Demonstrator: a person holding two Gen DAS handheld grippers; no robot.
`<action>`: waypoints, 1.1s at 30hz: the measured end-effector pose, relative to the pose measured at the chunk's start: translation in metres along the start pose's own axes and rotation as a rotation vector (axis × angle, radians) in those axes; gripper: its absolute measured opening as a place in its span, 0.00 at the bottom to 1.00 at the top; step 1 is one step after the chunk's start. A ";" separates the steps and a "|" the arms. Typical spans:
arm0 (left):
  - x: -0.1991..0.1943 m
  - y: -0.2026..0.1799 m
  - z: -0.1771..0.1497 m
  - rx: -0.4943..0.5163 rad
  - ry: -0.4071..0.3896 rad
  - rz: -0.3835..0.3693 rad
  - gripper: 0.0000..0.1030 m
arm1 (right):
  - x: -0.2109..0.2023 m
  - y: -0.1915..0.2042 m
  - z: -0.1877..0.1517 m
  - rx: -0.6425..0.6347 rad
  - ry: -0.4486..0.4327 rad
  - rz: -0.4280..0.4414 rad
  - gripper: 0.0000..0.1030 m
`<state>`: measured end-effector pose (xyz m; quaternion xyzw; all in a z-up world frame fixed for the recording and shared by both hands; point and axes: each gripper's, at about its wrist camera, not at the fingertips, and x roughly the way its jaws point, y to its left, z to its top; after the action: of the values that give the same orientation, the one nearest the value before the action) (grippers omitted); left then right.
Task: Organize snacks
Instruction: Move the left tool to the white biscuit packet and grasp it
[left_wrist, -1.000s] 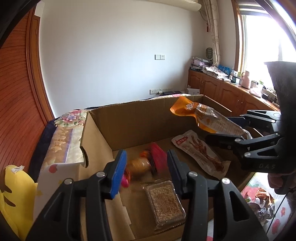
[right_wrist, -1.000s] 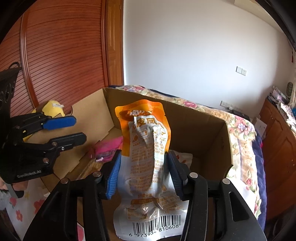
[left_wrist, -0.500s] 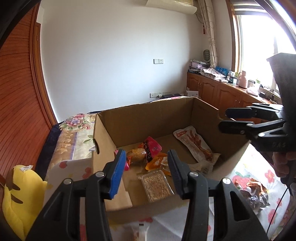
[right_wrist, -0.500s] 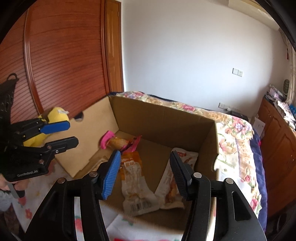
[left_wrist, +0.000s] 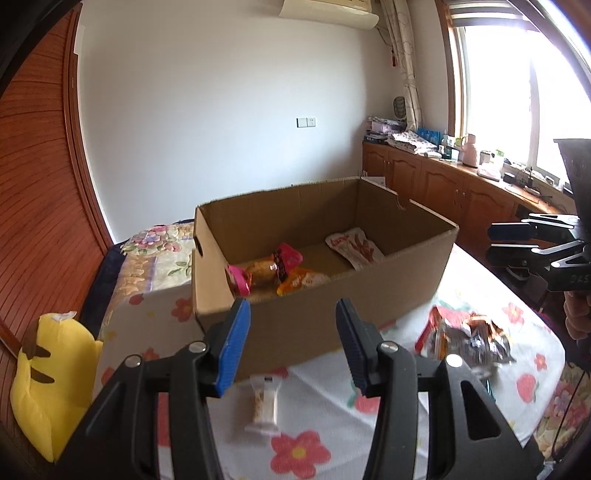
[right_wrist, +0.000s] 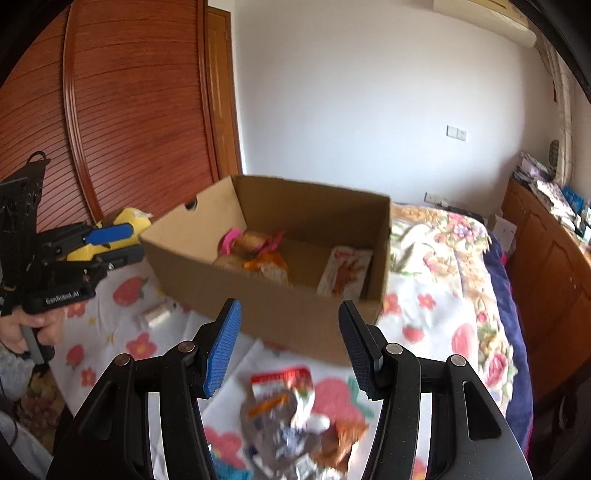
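- A second before, the right gripper (right_wrist: 290, 345) was clamped on an orange-and-white snack pouch above the cardboard box (left_wrist: 332, 314); at this moment that pouch (left_wrist: 301, 280) lay inside the box and the jaws stood apart, holding nothing.
- The left gripper (left_wrist: 291, 347) had likewise pulled back from over the box, its jaws apart and empty.
- Inside the box also lay a pink-ended wrapped snack (left_wrist: 258, 273) and a white packet with red print (left_wrist: 354, 247).
- Judged from this, one placement was done and sorting was unfinished: a small clear bar packet (left_wrist: 263, 406) and a heap of crumpled foil packets (right_wrist: 295, 417) lay outside, on the floral cloth (left_wrist: 325, 424) in front of the box.
- The cloth covered a bed in a bedroom; a yellow plush toy (left_wrist: 48, 369) sat at its left edge, near a wooden slatted wardrobe (right_wrist: 122, 110), with wooden cabinets (left_wrist: 443, 184) under the window.
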<state>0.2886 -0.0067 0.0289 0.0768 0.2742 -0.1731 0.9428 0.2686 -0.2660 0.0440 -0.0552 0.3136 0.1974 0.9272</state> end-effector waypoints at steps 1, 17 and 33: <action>-0.001 0.000 -0.003 0.000 0.003 0.001 0.48 | -0.001 -0.001 -0.007 0.004 0.009 -0.005 0.54; 0.033 0.004 -0.059 -0.017 0.153 0.022 0.49 | 0.030 -0.011 -0.078 0.077 0.109 0.013 0.54; 0.075 0.021 -0.079 -0.031 0.279 0.066 0.49 | 0.051 -0.002 -0.097 0.047 0.120 0.027 0.54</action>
<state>0.3170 0.0105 -0.0773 0.0947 0.4023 -0.1253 0.9019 0.2526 -0.2728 -0.0643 -0.0408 0.3738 0.1988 0.9050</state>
